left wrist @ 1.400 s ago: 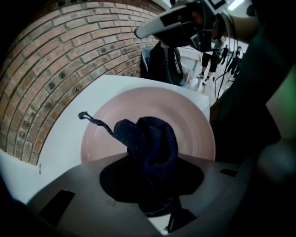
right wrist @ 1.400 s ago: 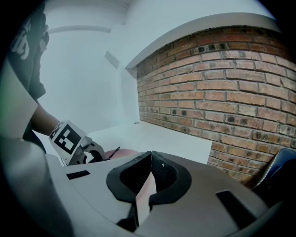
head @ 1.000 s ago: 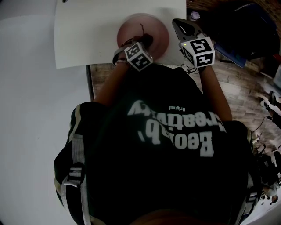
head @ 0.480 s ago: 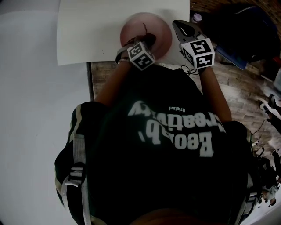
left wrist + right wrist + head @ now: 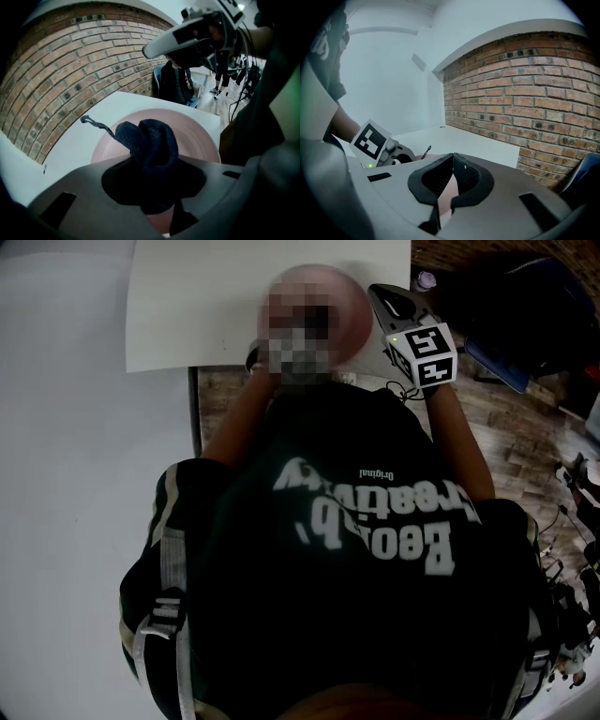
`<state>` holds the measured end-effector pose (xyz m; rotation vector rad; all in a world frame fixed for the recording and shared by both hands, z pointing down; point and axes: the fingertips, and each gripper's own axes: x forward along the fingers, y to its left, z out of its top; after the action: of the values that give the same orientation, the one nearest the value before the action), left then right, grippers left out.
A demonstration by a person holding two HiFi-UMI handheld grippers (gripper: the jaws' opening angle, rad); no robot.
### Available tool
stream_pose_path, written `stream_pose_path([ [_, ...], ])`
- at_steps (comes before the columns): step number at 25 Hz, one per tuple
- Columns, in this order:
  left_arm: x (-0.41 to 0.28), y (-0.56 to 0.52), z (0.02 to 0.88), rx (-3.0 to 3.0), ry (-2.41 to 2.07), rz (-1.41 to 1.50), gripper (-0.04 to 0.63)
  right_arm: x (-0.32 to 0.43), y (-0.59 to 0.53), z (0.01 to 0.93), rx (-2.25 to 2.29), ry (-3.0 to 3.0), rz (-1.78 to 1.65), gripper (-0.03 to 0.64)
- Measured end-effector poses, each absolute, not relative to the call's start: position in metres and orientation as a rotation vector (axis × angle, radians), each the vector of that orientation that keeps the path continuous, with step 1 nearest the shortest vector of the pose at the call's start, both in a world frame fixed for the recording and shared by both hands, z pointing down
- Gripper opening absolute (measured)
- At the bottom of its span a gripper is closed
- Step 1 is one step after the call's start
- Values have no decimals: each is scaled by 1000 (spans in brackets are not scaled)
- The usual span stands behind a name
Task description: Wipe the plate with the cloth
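A round pink plate (image 5: 354, 298) lies near the front edge of the white table (image 5: 187, 306); a mosaic patch covers most of it in the head view. My left gripper (image 5: 157, 197) is shut on a bunched dark blue cloth (image 5: 150, 140), which hangs over the plate (image 5: 199, 138) with a thin thread trailing to the left. My right gripper (image 5: 396, 302) sits at the plate's right edge. In the right gripper view its jaws (image 5: 451, 161) are closed, with the pink plate (image 5: 446, 194) showing between them. The left gripper's marker cube (image 5: 370, 139) shows there too.
A brick wall (image 5: 520, 93) runs behind the table. A dark bag (image 5: 506, 296) and clutter lie on the wooden floor (image 5: 525, 437) to the right. The table's front edge runs just before the plate, and my body fills the lower head view.
The left gripper with the cloth has shifted slightly to the right over the plate. The right gripper has kept its place at the plate's edge.
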<state>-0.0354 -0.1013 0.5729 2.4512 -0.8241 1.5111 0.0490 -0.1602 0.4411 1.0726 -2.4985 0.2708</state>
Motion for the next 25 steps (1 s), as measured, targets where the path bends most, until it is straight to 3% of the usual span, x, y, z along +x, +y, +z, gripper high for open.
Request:
stream_pose_path([
  [25,-87,-119,452,2694,-1003,1125,135,0,-129,400,1335,-2432,181,-4],
])
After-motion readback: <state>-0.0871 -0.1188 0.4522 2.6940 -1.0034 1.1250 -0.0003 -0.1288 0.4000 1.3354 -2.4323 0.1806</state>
